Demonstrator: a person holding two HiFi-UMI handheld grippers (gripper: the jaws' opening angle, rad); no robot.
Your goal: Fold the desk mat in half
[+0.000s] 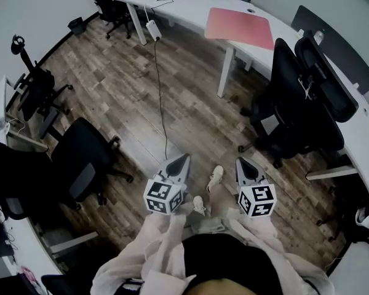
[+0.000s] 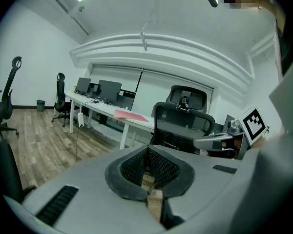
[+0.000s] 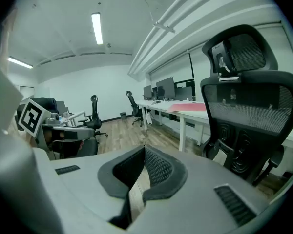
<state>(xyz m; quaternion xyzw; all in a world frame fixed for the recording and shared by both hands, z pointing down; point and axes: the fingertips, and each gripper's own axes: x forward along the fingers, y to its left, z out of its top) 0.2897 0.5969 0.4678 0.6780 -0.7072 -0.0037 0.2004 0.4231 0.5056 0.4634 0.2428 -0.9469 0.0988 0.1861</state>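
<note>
We stand well apart from the desk mat (image 1: 240, 26).
The jaws of our left gripper (image 1: 180, 160) and right gripper (image 1: 243, 162) are clenched empty, and the mat lies flat on the far counter (image 1: 194, 12). Approaching, we might trip on the floor cable (image 1: 161, 103).

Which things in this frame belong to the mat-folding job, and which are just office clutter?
Job in hand:
- pink desk mat, lying flat on the far white desk
- left tool, shut, empty
- right tool, shut, empty

Just lying about:
- black office chair beside that desk
- second chair at left
- hanging power strip
</note>
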